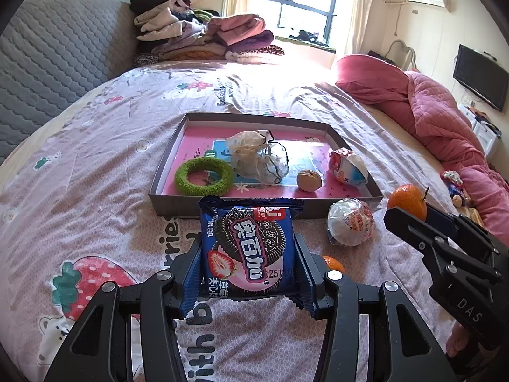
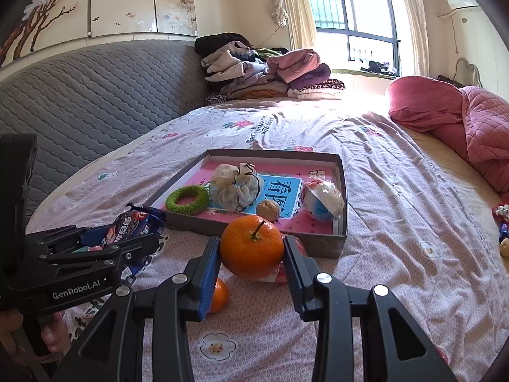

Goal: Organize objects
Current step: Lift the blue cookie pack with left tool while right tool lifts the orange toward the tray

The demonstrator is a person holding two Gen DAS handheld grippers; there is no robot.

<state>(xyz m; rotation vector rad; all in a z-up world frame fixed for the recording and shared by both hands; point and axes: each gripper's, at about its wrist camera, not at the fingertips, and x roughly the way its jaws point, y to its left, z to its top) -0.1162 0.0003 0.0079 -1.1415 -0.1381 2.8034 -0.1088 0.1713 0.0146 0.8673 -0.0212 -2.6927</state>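
Sunlit barred window (image 2: 356, 28) — bed (image 2: 397, 191), grey quilted headboard (image 2: 95, 89).

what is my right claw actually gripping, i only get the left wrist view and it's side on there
Observer: The right claw is shut on the orange, one pad on each side, stem up.
Operator: how does the cookie pack sit from the side
Observer: The cookie pack pokes past the left claw toward the near left corner of the box; I cannot tell whether they touch.
Operator: what's above the headboard
Observer: Painted panels with blossom branches, above the grey headboard.
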